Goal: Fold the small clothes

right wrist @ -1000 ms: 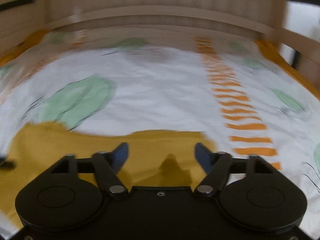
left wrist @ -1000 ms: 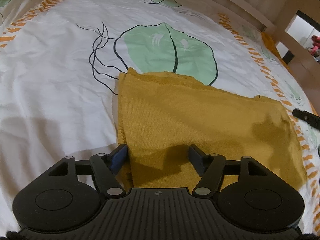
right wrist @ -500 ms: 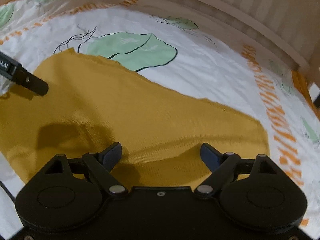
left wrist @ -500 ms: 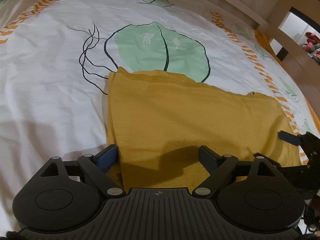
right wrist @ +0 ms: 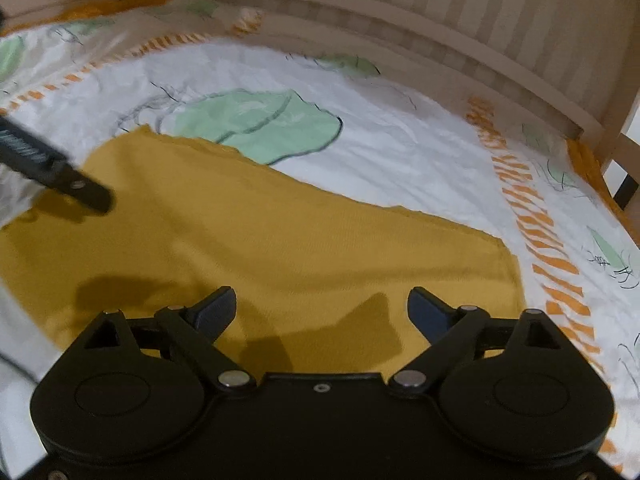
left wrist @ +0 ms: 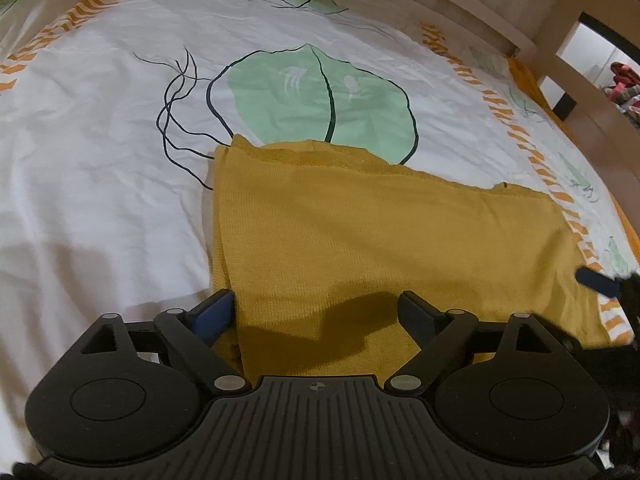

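A mustard-yellow knit garment [left wrist: 380, 240] lies flat and folded on the bed; it also shows in the right wrist view [right wrist: 280, 240]. My left gripper [left wrist: 316, 316] is open over its near left corner, left finger at the cloth's left edge. My right gripper [right wrist: 320, 312] is open over its near right part, holding nothing. A finger of the right gripper [left wrist: 596, 280] shows at the right edge of the left wrist view. A finger of the left gripper [right wrist: 60, 176] shows at the left of the right wrist view.
The white bedsheet [left wrist: 100, 160] has green leaf prints [left wrist: 316, 96] and orange striped borders [right wrist: 532, 236]. A wooden slatted bed rail [right wrist: 460, 28] runs along the far side, with a post [left wrist: 580, 40] at the right.
The right gripper swung round and came over the garment's near right part. The left gripper's jaws opened wider and it drew back slightly. The garment has not moved.
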